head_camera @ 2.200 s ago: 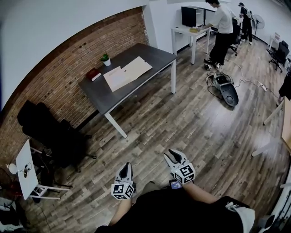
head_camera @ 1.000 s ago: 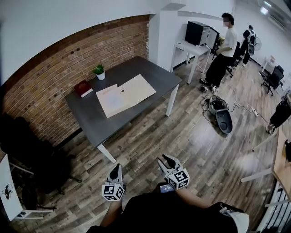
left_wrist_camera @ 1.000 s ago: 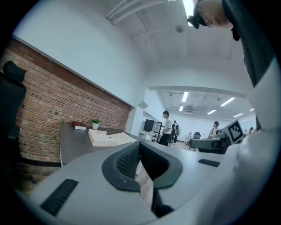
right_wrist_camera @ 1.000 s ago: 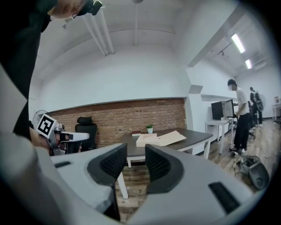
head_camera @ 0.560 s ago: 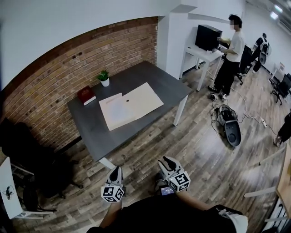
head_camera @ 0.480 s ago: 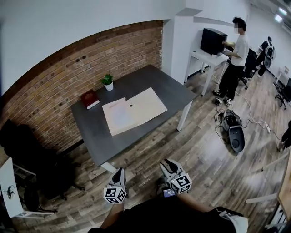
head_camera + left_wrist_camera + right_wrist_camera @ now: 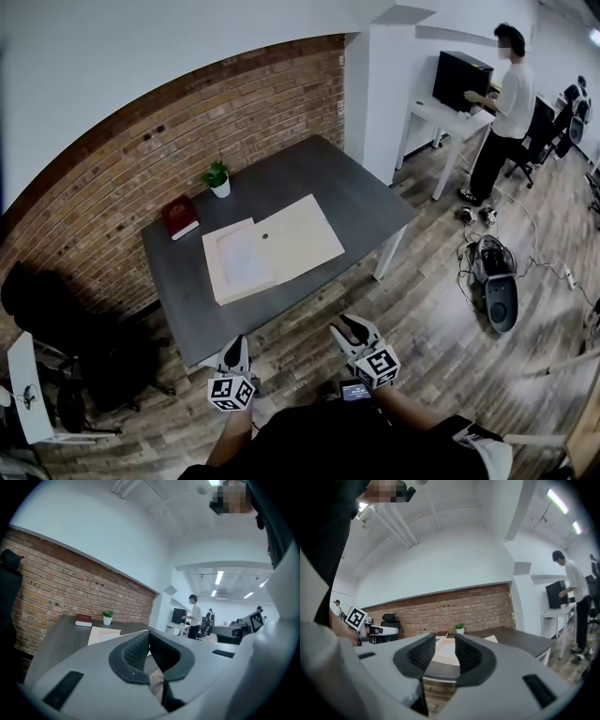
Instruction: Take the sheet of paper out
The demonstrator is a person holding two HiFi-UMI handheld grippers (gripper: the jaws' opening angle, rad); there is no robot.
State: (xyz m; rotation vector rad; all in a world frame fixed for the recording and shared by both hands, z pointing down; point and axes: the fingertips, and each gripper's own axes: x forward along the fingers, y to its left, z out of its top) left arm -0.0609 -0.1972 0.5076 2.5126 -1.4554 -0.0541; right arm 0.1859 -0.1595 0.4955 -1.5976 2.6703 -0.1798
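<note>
Both grippers hang low at the person's waist, well short of the dark grey rectangular bench [image 7: 314, 173], probably because the reach hasn't begun. The left gripper [image 7: 235, 343] has its jaws together; the right gripper [image 7: 345, 325] has its jaws parted on nothing. The white paper sheet [image 7: 242, 264] lies flat on the left half of the opened beige card folder [image 7: 298, 234], its long axis seemingly running towards the brick wall.
</note>
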